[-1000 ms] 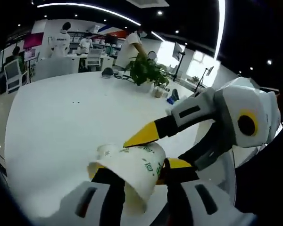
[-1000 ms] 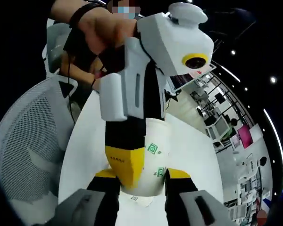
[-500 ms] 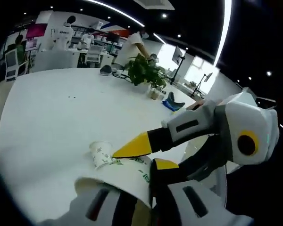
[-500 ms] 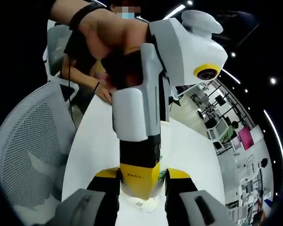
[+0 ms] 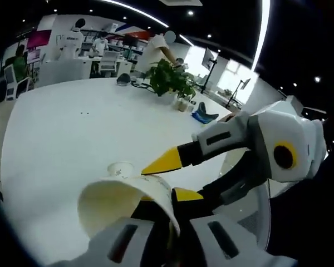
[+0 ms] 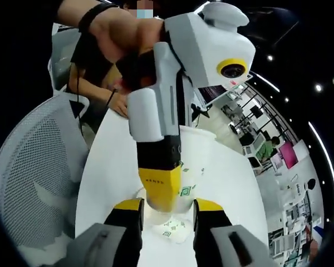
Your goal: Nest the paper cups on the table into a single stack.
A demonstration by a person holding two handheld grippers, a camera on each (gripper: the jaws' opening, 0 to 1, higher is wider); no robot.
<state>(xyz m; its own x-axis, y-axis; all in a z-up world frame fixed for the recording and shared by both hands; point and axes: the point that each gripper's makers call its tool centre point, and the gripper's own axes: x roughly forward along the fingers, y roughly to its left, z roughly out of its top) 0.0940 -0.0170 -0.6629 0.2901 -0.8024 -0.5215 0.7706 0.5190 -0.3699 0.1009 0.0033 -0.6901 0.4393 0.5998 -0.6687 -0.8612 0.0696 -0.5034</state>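
My left gripper is shut on the wall of a white paper cup with green print, whose open mouth is tipped toward this camera. In the right gripper view that cup hangs under the left gripper with its base pointing down between my right jaws. A second paper cup sits just below that base, and my right gripper looks shut on its sides. In the left gripper view the second cup peeks over the held cup's rim, beside the right gripper.
The white table stretches far back. A potted plant and a blue object stand at its far side, with people behind. A mesh chair stands at the table's edge, and a hand rests on it.
The left cup has tilted so that its mouth now faces the left camera, and it has risen a little off the second cup, more of which now shows. The right jaws' spacing is unchanged.
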